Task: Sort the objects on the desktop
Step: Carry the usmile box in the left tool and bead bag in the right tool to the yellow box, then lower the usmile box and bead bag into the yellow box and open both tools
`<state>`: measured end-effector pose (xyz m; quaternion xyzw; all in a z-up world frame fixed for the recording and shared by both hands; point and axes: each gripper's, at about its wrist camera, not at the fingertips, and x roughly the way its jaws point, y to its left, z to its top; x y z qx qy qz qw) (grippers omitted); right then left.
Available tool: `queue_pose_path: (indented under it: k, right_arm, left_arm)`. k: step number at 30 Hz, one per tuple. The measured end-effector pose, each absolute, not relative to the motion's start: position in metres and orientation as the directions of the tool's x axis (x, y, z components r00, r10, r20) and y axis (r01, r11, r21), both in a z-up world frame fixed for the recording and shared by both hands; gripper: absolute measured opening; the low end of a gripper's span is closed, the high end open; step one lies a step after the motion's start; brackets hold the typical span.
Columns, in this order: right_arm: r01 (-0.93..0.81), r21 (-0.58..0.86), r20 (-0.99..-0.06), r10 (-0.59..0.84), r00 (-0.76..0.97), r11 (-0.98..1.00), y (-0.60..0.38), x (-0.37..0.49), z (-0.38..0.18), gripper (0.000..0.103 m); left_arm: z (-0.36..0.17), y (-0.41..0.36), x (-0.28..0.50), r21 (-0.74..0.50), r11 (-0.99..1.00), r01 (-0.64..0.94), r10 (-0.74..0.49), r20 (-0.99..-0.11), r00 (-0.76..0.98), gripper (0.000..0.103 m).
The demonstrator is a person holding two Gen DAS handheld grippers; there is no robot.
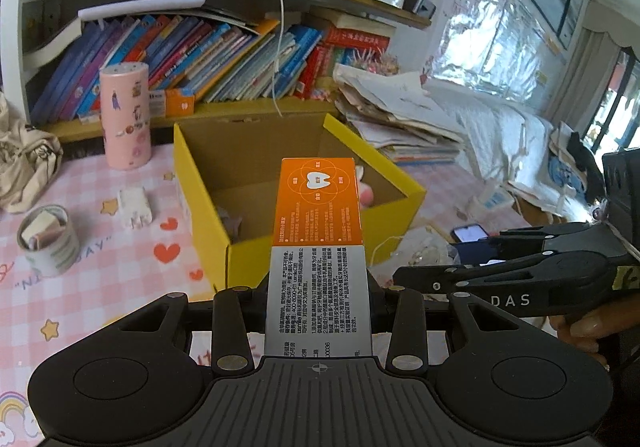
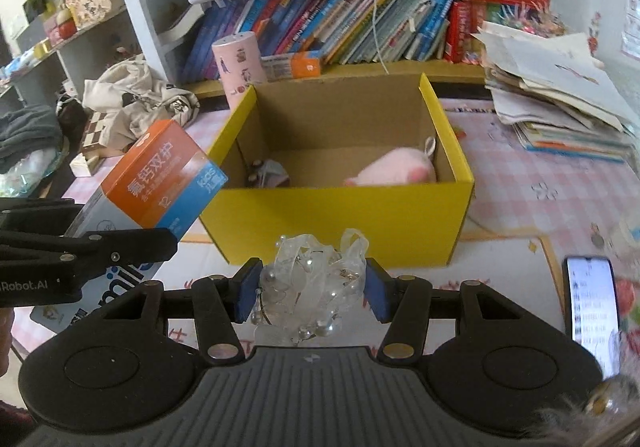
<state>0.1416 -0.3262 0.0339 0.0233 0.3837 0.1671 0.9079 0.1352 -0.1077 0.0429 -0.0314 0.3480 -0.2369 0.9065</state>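
With left tongs (image 1: 318,303) grasping the long orange-and-grey toothpaste carton (image 1: 318,247) and right tongs (image 2: 310,287) clenched on the clear beaded ribbon bundle (image 2: 310,283), both near the yellow cardboard box (image 2: 340,223), the carton could catch its near rim.

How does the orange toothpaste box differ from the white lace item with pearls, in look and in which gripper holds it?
The toothpaste box is rigid, rectangular, orange and grey with print; the lace item is soft, crumpled, translucent white with pearls. The box sits in the left gripper, the lace in the right gripper. Both are held near the yellow box, not yet inside.
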Motion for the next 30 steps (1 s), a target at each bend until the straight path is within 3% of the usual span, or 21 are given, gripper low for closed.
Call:
queue_pose_path:
  k: [18,28,30]
  right_arm:
    - [-0.455,0.143,-0.532,0.456,0.714,0.879,-0.344,0.249,0.077,0.051]
    - [-0.496,0.094,-0.245,0.503,0.829,0.863,-0.341,0.307,0.151,0.052]
    - [-0.503,0.096,-0.322,0.505,0.801,0.859,-0.336,0.320,0.134,0.052]
  left_arm:
    - [0.069,-0.145,0.202,-0.149,0.932,0.331,-0.353,-0.589,0.727,0.038]
    - [0.090,-0.139,0.251,-0.131,0.958,0.255,-0.285,-0.529,0.799,0.038]
    - [0.080,-0.140,0.260,-0.141,0.958,0.248,-0.284,-0.557,0.781,0.038]
